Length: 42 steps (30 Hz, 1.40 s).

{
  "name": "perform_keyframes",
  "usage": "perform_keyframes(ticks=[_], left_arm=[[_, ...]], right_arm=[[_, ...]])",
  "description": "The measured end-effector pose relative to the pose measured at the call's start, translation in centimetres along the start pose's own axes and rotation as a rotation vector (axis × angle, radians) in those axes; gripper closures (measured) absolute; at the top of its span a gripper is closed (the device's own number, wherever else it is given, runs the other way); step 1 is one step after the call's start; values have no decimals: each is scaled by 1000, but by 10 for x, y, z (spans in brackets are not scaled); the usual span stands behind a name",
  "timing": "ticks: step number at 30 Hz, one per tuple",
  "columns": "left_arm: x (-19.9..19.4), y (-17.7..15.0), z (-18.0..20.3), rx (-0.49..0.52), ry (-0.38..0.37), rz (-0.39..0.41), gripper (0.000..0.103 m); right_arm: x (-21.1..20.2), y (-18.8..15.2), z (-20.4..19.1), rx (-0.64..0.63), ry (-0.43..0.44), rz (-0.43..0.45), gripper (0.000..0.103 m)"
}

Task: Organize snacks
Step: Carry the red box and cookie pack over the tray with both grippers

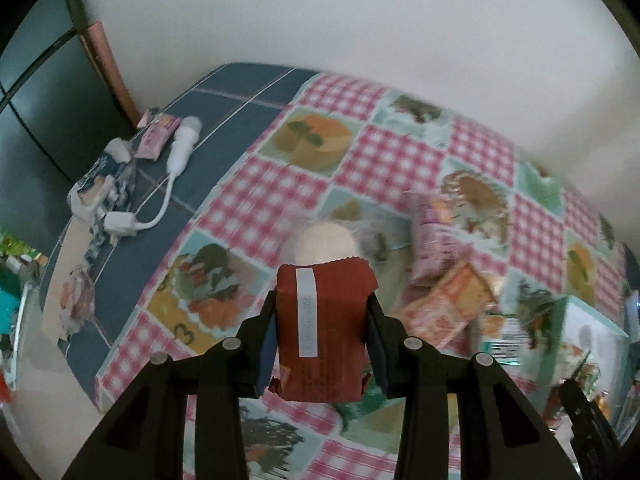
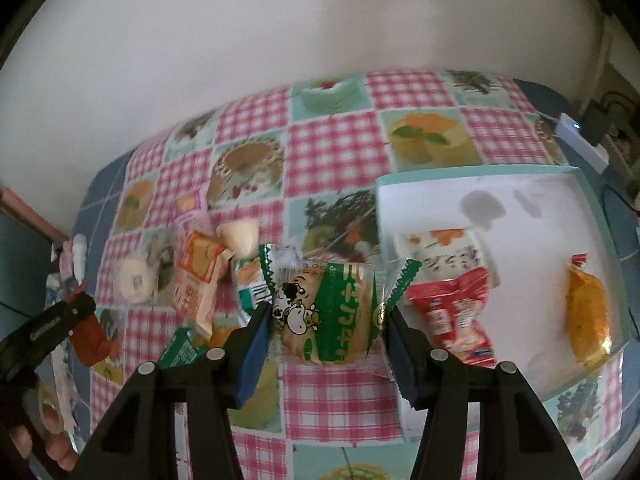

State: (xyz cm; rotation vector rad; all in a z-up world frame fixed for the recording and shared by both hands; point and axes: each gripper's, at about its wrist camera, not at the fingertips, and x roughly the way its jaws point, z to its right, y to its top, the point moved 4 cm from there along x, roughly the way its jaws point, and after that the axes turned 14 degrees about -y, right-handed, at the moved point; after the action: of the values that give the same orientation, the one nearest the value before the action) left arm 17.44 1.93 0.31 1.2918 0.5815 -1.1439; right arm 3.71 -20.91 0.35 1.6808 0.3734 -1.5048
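Left gripper clamped on a flat, dark red foil packet with crimped ends, held clear above the checked tablecloth. Right gripper clamped on a crinkly green-and-clear biscuit wrapper, round biscuit inside. Right of it, a shallow white cardboard box with teal rim holds a red packet and an orange packet. Farther left, loose snacks lie on the cloth.

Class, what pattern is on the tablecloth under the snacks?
Pink-and-white gingham squares alternating with mint dessert pictures on the patchwork tablecloth, clearest in the right wrist view.
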Motion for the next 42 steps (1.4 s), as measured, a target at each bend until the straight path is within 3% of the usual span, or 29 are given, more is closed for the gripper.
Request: perform_keyframes(ticks=[6,18,31,42], left_arm=[[-8,-3,31,53,-29,20,62],[-11,-23,118,218,-104,0,62],[-4,-61,232,431,-225,-58,62],[26,-87,299,534,-296,-124,62]], right_arm=[[1,9,25,77,-7,-2,45],[6,19,110,242,-76,-28,45],[12,23,199,409,-129,-31,45],[20,37,235,450,-153,-8,45]])
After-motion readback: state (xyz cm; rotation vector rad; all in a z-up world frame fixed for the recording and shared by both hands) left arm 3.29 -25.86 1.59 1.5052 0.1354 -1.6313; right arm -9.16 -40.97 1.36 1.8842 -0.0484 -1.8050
